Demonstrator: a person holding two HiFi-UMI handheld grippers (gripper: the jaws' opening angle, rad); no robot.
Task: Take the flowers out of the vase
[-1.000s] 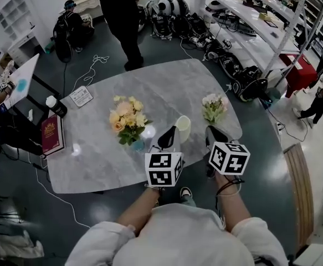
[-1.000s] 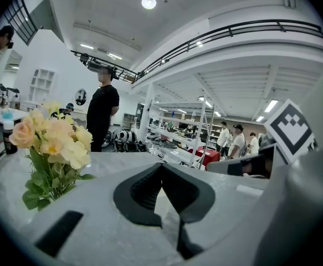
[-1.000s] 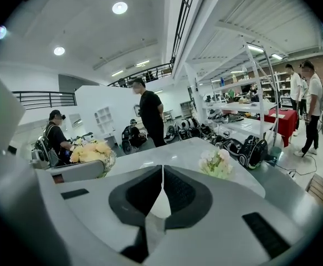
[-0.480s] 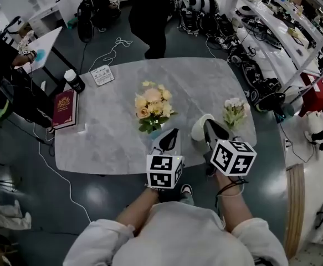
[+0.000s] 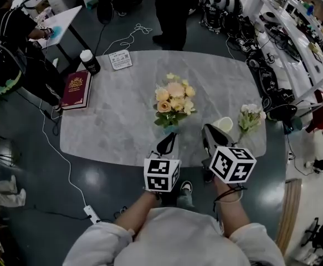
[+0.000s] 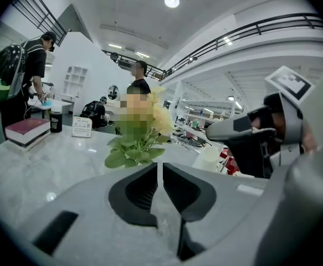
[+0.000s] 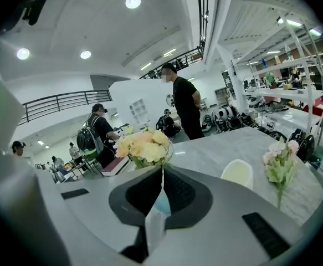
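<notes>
Flowers (image 5: 174, 100) are noted upright in the vase (image 5: 169, 129) at mid-table (image 5: 122, 121), untouched; left gripper (image 5: 171, 137) and right gripper (image 5: 208, 131) are held just before it, jaws together on nothing, judged to be lined up for the stems.

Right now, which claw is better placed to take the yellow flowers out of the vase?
Probably the left claw: in the head view it sits just before the bouquet, while the right claw is off beside the white cup. Both are shut.
</notes>
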